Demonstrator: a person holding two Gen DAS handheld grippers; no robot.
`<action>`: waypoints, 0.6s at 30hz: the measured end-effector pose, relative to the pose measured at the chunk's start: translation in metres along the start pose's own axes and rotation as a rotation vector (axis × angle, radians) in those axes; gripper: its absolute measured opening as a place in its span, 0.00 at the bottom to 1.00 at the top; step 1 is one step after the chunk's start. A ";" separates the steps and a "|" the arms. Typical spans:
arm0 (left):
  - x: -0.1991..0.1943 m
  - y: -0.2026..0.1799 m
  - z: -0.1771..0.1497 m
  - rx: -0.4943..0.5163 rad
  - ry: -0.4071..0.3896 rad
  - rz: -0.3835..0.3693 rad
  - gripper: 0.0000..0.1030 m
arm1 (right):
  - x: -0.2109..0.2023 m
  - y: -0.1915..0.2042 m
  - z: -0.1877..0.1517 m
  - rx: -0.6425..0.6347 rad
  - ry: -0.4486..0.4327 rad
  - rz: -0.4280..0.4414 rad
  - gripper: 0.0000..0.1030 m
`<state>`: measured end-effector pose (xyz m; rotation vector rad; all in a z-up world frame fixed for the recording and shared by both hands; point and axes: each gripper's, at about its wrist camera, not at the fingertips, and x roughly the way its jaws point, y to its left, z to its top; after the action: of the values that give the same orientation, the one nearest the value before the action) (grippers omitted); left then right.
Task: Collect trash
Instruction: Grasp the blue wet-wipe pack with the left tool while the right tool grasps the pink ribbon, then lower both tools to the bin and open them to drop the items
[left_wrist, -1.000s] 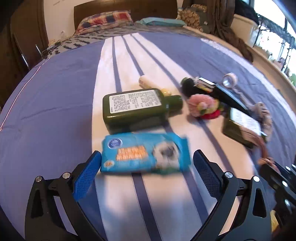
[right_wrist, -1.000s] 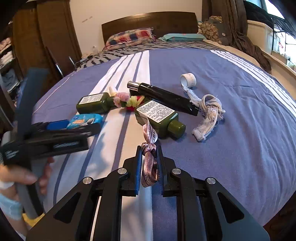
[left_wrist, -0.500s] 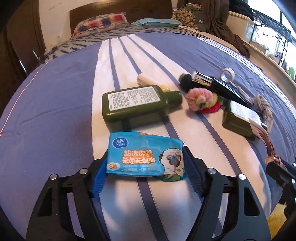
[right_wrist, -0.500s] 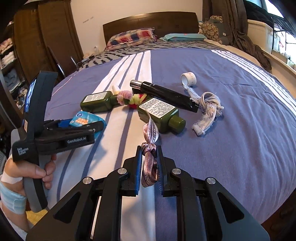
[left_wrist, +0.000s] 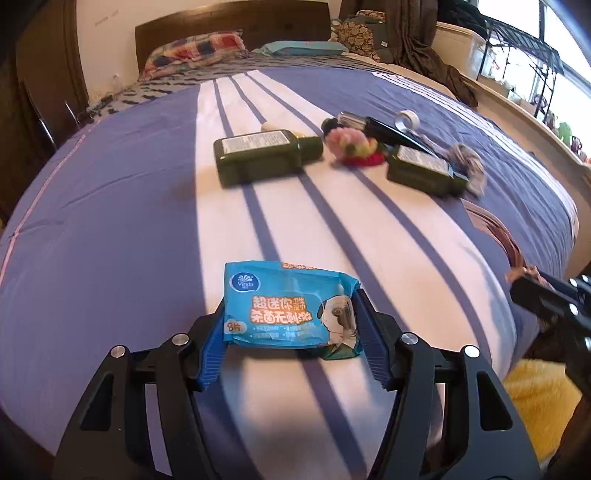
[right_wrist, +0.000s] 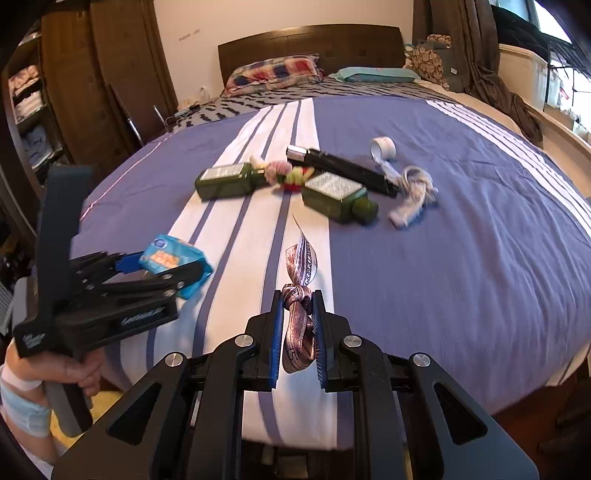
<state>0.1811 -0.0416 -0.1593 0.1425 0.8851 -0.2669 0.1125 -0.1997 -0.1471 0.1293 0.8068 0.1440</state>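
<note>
While left gripper pinches wipes pack by short ends, lifted off bed, right gripper clamps ribbon knot; both loads look bound for bin.

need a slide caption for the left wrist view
Left gripper shut on a blue wipes packet above the striped bedspread, two green bottles lying beyond.

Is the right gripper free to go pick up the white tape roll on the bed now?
Probably not: the right gripper is shut on the ribbon. Nothing visibly blocks the way to the tape roll.
</note>
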 end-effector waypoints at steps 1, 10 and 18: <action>-0.005 -0.002 -0.005 -0.001 -0.004 0.002 0.57 | -0.003 0.000 -0.005 0.001 0.004 0.001 0.16; -0.083 -0.018 -0.047 -0.012 -0.075 0.005 0.57 | -0.045 0.007 -0.037 -0.019 -0.008 0.009 0.16; -0.112 -0.033 -0.097 -0.030 -0.050 -0.028 0.58 | -0.065 0.011 -0.069 -0.040 0.050 0.009 0.16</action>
<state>0.0318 -0.0314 -0.1330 0.0951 0.8412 -0.2816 0.0173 -0.1961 -0.1468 0.0917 0.8529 0.1725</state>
